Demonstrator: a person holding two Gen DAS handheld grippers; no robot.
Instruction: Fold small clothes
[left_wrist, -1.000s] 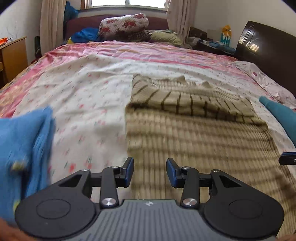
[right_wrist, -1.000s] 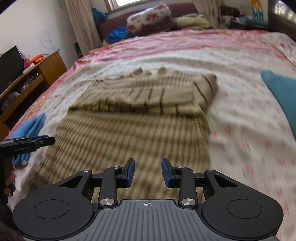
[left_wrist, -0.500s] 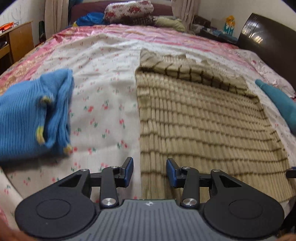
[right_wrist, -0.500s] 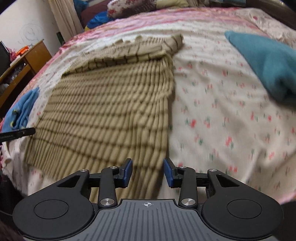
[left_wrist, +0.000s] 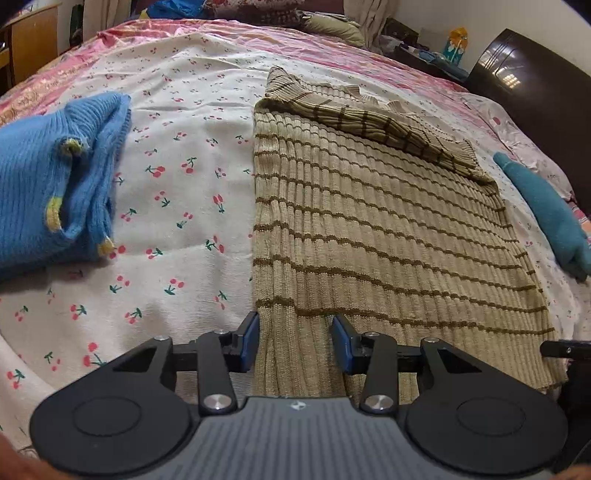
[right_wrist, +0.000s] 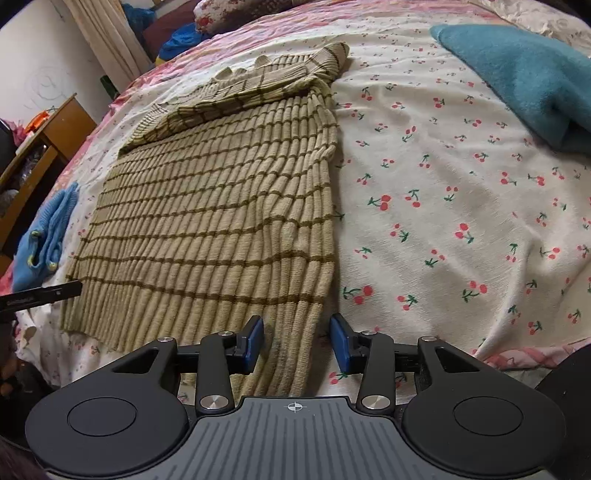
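Observation:
A tan ribbed sweater with thin brown stripes (left_wrist: 369, 221) lies flat on the cherry-print bed sheet (left_wrist: 177, 192), its sleeves folded across the far end. My left gripper (left_wrist: 295, 343) is open, its jaws straddling the sweater's near left hem corner. My right gripper (right_wrist: 297, 341) is open, its jaws straddling the near right hem corner of the sweater (right_wrist: 221, 206). Neither holds cloth.
A folded blue knit garment (left_wrist: 48, 192) lies left of the sweater, also in the right wrist view (right_wrist: 48, 236). A teal garment (right_wrist: 524, 74) lies to the right, also in the left wrist view (left_wrist: 546, 214). Pillows, a wooden desk (right_wrist: 44, 144) and a dark headboard (left_wrist: 524, 77) border the bed.
Both grippers have drawn back along the sweater from its middle to the near hem corners and dropped lower. Both stayed open.

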